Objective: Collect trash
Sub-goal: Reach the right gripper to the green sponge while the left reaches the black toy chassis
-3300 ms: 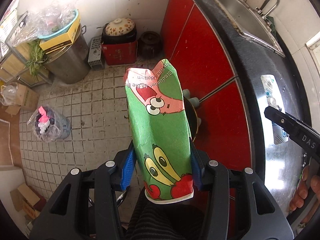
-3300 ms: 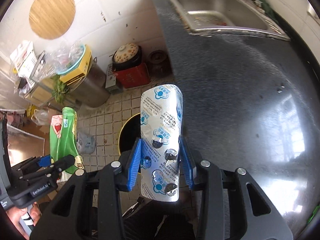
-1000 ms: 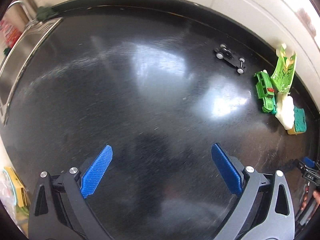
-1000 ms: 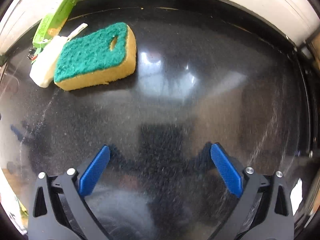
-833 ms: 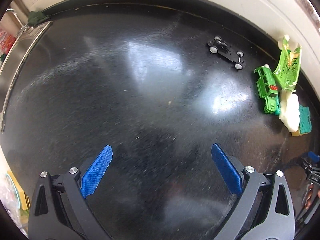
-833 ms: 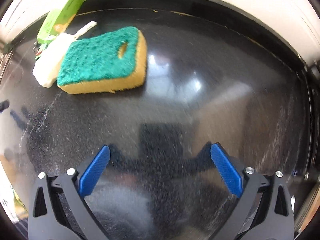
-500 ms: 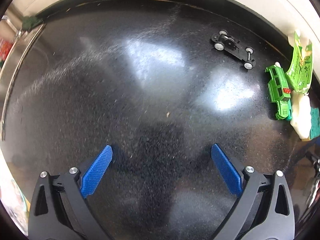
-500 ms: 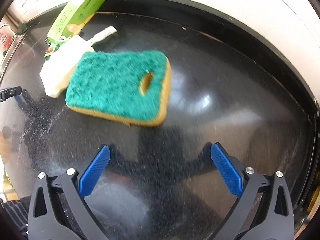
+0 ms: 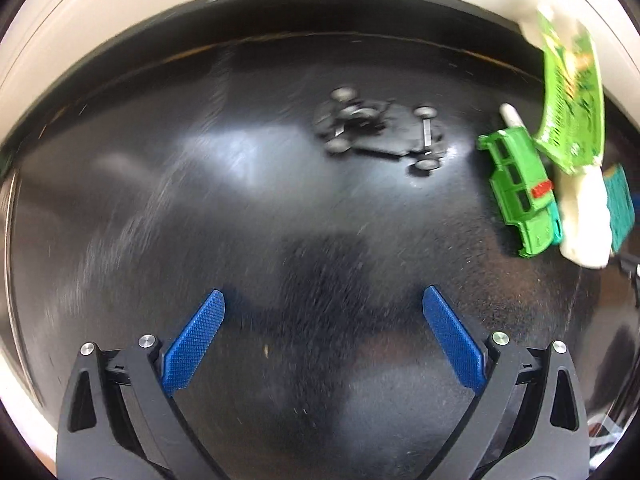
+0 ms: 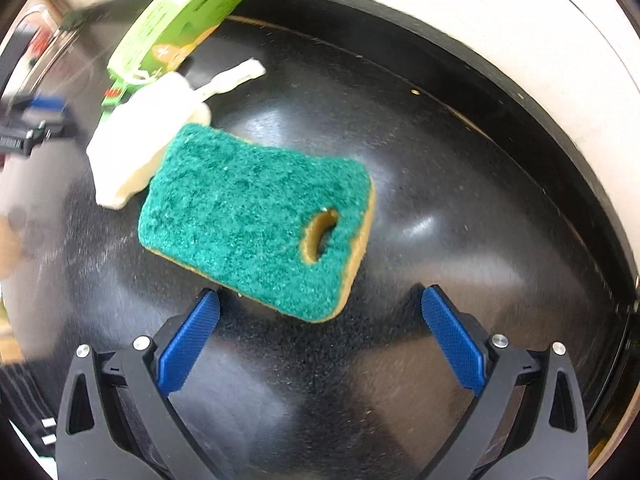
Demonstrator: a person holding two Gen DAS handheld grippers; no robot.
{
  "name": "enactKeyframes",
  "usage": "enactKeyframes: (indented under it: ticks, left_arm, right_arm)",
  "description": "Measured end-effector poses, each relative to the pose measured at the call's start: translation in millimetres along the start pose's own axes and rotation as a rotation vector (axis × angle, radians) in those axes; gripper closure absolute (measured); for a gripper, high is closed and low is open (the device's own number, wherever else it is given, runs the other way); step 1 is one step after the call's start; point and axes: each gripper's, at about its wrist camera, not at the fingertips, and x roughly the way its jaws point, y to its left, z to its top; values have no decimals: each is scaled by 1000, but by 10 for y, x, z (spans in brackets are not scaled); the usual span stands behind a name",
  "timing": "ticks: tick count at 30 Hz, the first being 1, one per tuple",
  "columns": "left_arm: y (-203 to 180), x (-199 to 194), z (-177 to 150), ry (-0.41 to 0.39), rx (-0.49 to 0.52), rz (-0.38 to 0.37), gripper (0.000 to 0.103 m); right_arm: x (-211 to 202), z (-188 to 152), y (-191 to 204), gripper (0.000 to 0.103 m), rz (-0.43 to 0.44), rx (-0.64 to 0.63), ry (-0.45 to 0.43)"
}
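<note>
Both grippers, left (image 9: 323, 309) and right (image 10: 320, 309): jaws wide open, empty, above sponge (image 10: 256, 224).

Clutter gathered along the tabletop's (image 10: 460, 184) back edge

A sponge (image 10: 256, 224) lies just ahead of the right claw (image 10: 320, 328); a wrapper (image 10: 180, 20) stands behind it, a toy car (image 9: 520, 188) left of both.

Both fisheye views are bright, with white glare patches on the glossy black countertop (image 9: 280, 208) toward ten o'clock. Motion blur smears the toy chassis (image 9: 380, 132) at one o'clock (wheels doubled). Edges bend strongly; the sponge (image 10: 256, 224) looks sharp.
</note>
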Motion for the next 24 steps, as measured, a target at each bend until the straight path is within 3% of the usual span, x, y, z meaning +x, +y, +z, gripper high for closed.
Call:
enactKeyframes:
  ticks: [3, 7, 11, 15, 18, 24]
  left_arm:
    - [11, 23, 170, 14, 72, -12, 6]
    - [98, 62, 314, 10, 54, -13, 6]
    - [156, 35, 257, -34, 53, -11, 6]
    - [93, 11, 205, -29, 96, -12, 6]
    - [67, 0, 240, -7, 78, -12, 6]
    - [189, -77, 25, -36, 40, -10, 6]
  right_arm:
    - [12, 59, 29, 5, 7, -40, 16]
    - [15, 44, 23, 5, 7, -42, 9]
    - [16, 105, 39, 5, 9, -53, -5]
    - [-6, 68, -12, 5, 11, -71, 15]
    - [31, 164, 15, 5, 11, -85, 31]
    - [33, 264, 96, 5, 6, -134, 24]
